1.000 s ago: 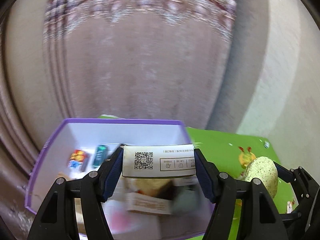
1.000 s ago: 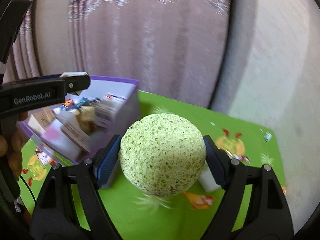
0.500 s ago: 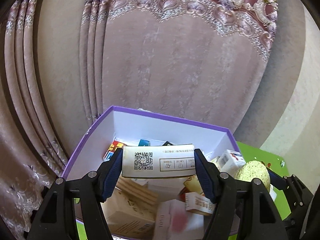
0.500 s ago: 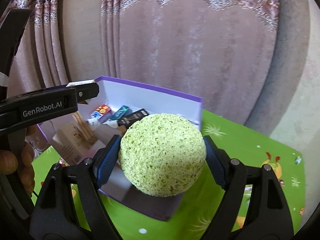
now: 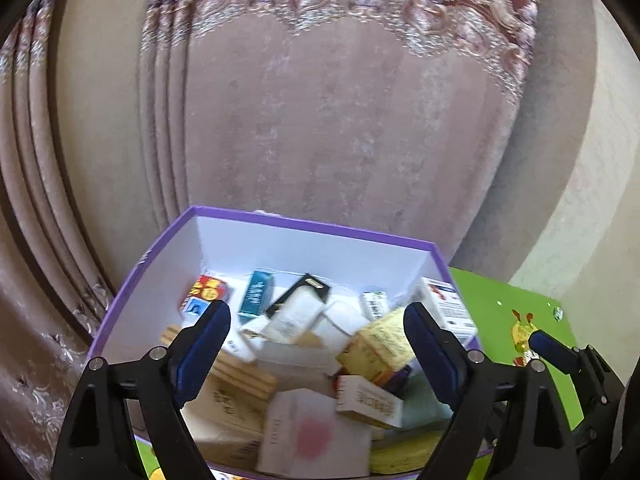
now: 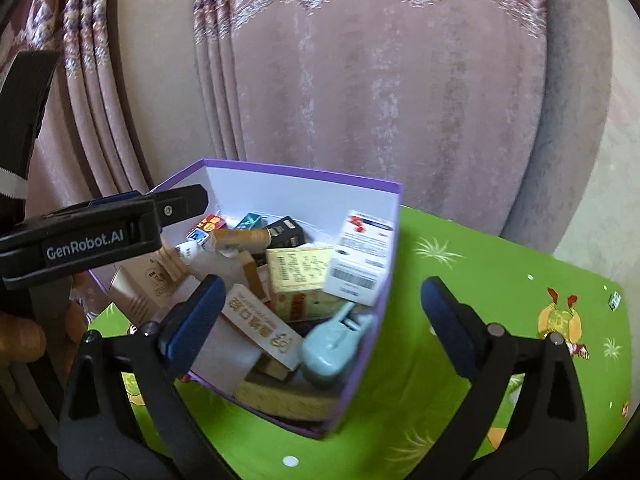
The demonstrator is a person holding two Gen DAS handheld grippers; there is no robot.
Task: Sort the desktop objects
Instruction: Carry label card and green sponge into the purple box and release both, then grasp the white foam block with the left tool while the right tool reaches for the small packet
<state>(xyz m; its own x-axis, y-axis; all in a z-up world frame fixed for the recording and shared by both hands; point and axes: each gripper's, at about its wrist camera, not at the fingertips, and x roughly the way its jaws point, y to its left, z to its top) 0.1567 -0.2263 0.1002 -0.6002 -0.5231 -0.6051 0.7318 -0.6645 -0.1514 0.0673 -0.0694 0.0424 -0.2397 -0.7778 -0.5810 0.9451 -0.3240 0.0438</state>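
Both grippers hang over the purple box (image 6: pixel 362 322) with jaws spread wide and nothing between them. The left gripper (image 5: pixel 316 348) sits above the box's middle; the right gripper (image 6: pixel 320 312) straddles its near right corner, one finger over the contents, the other over the green worktop (image 6: pixel 480 280). The box is crowded with small cartons; among them a yellow sponge (image 6: pixel 280 398) lies at its 6 o'clock edge, a pale blue plastic piece (image 6: pixel 336 340) just above that, and a white barcode carton (image 6: pixel 362 258) leans on the wall at 3 o'clock. This reads as the release step of the sorting, with both loads judged to be in the box. The next move likely calls for lifting both grippers straight up clear of the rim, then swinging toward 3 o'clock over the worktop, where no loose item shows clearly.
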